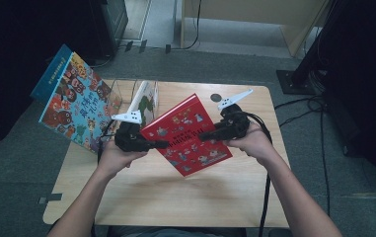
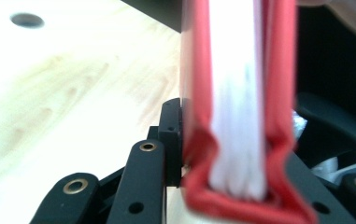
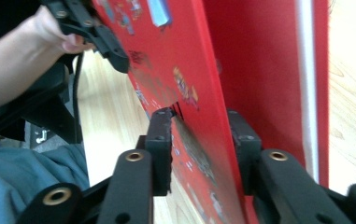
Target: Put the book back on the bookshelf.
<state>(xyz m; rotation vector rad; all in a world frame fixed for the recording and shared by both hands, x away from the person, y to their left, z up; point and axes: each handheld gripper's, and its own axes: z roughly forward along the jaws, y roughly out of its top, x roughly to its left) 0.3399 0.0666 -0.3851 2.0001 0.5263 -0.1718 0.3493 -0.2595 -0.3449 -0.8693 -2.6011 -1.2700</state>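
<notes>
A red picture book (image 1: 188, 133) hangs tilted above the table (image 1: 175, 197), between my two grippers. My left gripper (image 1: 163, 144) grips its lower left corner. In the left gripper view the pads press on both covers of the red book (image 2: 241, 70), with the white pages between them, and the corner is squashed. My right gripper (image 1: 203, 136) reaches the book from the right. In the right gripper view its jaws (image 3: 201, 121) straddle the book's cover (image 3: 189, 56) with a little slack, so it is open. The left gripper (image 3: 96, 32) shows at the top left there.
A large colourful book (image 1: 77, 101) leans at the table's far left, beside a clear stand (image 1: 126, 94) and an upright white and green book (image 1: 146, 101). A small dark hole (image 1: 216, 97) marks the tabletop at the back. Cables trail off the right side (image 1: 304, 106).
</notes>
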